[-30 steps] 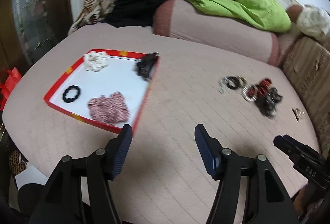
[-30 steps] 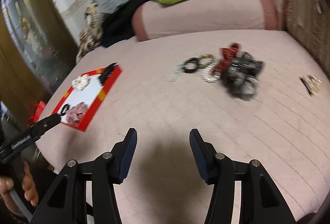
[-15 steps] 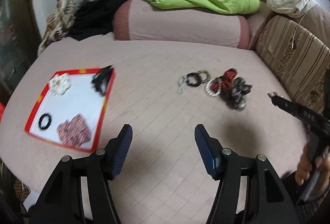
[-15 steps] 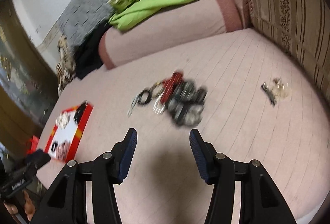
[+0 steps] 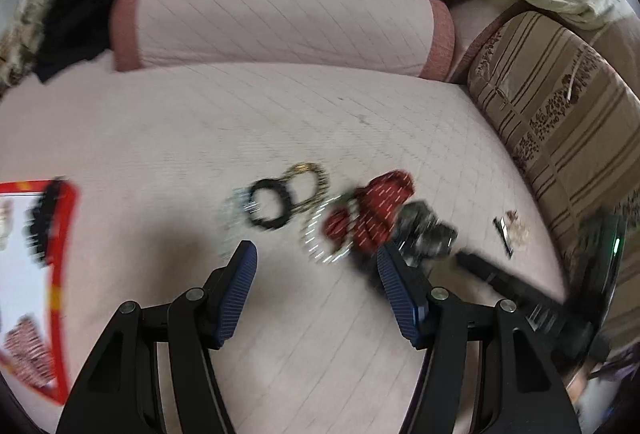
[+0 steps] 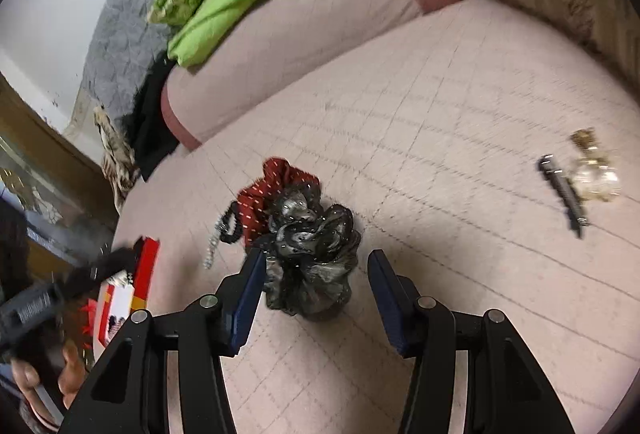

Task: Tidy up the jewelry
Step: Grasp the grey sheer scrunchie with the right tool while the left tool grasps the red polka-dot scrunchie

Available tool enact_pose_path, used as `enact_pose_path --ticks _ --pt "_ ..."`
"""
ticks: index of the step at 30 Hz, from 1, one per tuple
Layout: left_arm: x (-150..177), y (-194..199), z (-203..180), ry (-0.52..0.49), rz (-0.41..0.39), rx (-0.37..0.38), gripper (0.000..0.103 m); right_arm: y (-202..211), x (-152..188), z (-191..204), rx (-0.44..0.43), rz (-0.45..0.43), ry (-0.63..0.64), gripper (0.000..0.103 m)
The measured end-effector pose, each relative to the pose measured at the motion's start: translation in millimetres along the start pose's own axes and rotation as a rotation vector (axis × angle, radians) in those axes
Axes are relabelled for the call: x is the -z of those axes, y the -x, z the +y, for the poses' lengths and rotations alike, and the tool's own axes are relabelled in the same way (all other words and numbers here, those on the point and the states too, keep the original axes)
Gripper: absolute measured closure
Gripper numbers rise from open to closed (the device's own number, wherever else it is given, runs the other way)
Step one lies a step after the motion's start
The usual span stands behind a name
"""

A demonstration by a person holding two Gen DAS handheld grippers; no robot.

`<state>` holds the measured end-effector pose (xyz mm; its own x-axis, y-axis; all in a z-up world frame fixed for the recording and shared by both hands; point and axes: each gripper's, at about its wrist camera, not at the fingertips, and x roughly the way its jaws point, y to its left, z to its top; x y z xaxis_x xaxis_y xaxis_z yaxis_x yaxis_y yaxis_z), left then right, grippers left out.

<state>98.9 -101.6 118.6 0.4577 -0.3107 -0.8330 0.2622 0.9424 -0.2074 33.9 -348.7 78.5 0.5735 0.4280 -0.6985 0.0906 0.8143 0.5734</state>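
The jaws of the right gripper (image 6: 316, 282) are held apart and empty, straddling the near edge of a dark grey scrunchie (image 6: 316, 254) without pressing on it; the jaws of the left gripper (image 5: 316, 294) are likewise spread with nothing between them. Everything is laid on a pink quilted bed cover (image 5: 280, 114), and places are given from the grey scrunchie. A red-rimmed tray (image 5: 60, 234) with a white floor is seen well to the scrunchie's left, already holding a few pieces. A red dotted scrunchie (image 5: 380, 210) is bunched against the grey one on its far left side. Beyond that, a black hair ring (image 5: 268, 206), a gold-toned ring (image 5: 308, 182) and a silvery beaded bracelet (image 5: 316, 246) are overlapped in a loose chain. Well to the scrunchie's right, a black clip (image 6: 564, 194) and a small gold trinket (image 6: 592, 170) are lying together. The grey scrunchie is judged light, soft and easily crushed, so it is best pinched across its bunched middle; a neighbouring piece could be snagged and dragged along.
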Motion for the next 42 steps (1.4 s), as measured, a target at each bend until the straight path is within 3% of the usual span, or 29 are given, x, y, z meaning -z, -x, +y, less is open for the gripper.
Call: enact_pose_path --ticks 7,8,10,11,12,14,19,24,29,32,34,36,37,38,40,42 --pt "-38 -79 -27 -0.001 0.100 0.096 0.041 -34 -1 -8 -0.032 0.053 0.012 0.050" --pt "-39 -87 -30 -0.013 0.113 0.102 0.041 -38 0 -9 -0.032 0.064 0.015 0.062" --pt "-40 -101 -35 -0.025 0.138 0.104 0.041 -43 0 -11 -0.042 0.084 0.017 0.073" --pt "-39 -108 -37 -0.024 0.156 0.110 0.042 -44 0 -11 -0.046 0.086 0.020 0.083" --pt "-39 -112 -37 -0.020 0.168 0.118 0.046 -44 0 -12 -0.050 0.088 0.023 0.088" --pt "-39 -113 -35 -0.001 0.185 0.145 0.094 -42 0 -12 -0.059 0.084 0.024 0.092" --pt "-33 -79 -28 -0.027 0.138 0.127 0.095 -36 0 -7 -0.064 0.070 0.035 0.097" --pt "-13 -17 -9 -0.036 0.068 0.136 0.095 -21 9 5 -0.097 0.054 0.056 0.098" --pt "29 35 40 0.040 0.050 0.167 0.095 0 29 15 -0.209 0.076 0.016 0.098" --pt "58 38 74 0.085 0.069 0.121 0.094 7 38 27 -0.169 0.054 0.046 0.098" --pt "78 32 103 0.134 0.088 0.069 0.094 9 41 33 -0.092 0.026 0.067 0.090" --pt "92 32 123 0.185 0.090 0.043 0.092 6 44 31 -0.040 0.034 0.051 0.028" --pt "98 34 132 0.206 0.087 0.048 0.083 6 45 28 -0.023 0.029 0.031 0.018" --pt "102 37 138 0.223 0.080 0.059 0.069 7 47 25 0.000 0.010 0.005 0.016" --pt "110 47 150 0.243 0.043 0.065 0.055 10 50 21 0.022 -0.003 -0.024 0.016" --pt "115 54 156 0.239 0.006 0.042 0.051 7 53 21 0.023 0.004 -0.039 0.016"
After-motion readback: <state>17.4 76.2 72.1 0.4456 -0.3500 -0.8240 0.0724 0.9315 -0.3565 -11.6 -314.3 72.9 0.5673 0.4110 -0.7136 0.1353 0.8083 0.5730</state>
